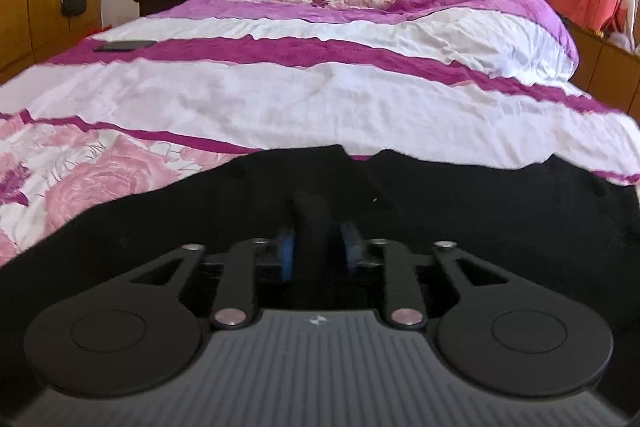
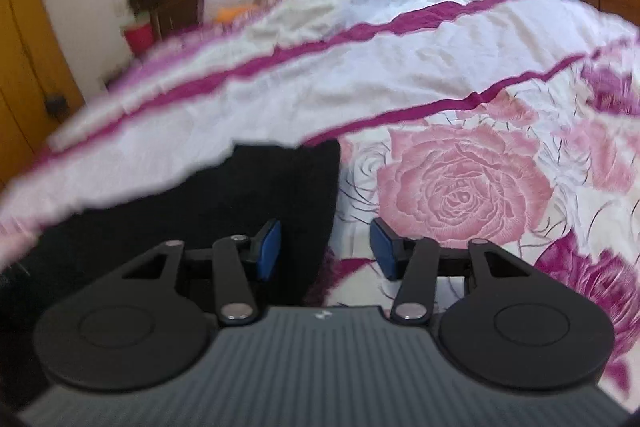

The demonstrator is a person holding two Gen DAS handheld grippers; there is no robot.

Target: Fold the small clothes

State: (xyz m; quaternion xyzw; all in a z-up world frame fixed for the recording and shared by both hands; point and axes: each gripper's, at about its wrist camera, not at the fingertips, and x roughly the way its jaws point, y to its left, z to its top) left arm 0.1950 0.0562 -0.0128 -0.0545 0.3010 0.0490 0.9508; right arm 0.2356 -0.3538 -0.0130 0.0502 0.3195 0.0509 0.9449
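Left wrist view: left gripper (image 1: 316,247) fingers pinch a ridge of the black garment (image 1: 480,195), unfolded on the bed (image 1: 320,99); right gripper (image 2: 324,247) fingers apart, empty.

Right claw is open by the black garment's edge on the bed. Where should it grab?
Take the black garment at its near right-hand edge, coming in low from the right over the quilt. That edge lies flat and exposed just between the right claw pads, with nothing on it.
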